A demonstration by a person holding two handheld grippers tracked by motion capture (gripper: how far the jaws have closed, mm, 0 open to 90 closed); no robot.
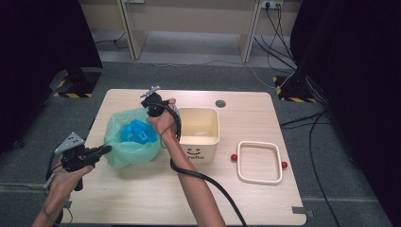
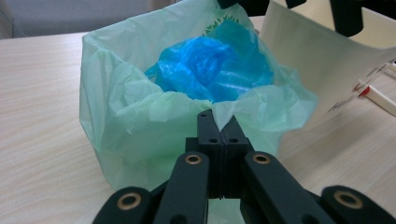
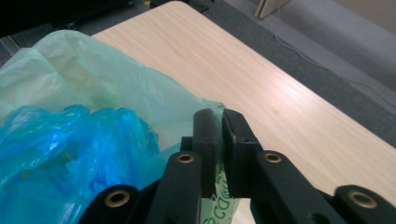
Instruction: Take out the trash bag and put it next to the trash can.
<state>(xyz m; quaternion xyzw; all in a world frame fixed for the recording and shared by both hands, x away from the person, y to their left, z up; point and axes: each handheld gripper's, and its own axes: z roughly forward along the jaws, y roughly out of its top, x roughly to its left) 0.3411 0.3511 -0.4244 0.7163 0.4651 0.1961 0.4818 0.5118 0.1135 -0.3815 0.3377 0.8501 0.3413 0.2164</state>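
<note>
From the high view, you have the green bag (image 1: 130, 144) standing on the table (image 1: 142, 198) just left of the cream bin (image 1: 199, 135), with crumpled blue plastic (image 1: 136, 131) inside it. Your left gripper (image 1: 105, 149) meets the bag's near-left rim; your right gripper (image 1: 153, 109) is at the far rim, beside the bin. The bin's loose frame (image 1: 259, 161) lies well apart to the right.

In the left gripper view, your jaws are clamped tight on a fold of the bag's rim (image 2: 223, 114).

In the right gripper view, a thin gap shows between the jaws, with the green film (image 3: 219, 186) running through it — the pinch looks loose, barely holding.

You seem to be settling the filled bag on the table by its rim. Next, firm up the right pinch or let go cleanly — don't drag the film sideways.
</note>
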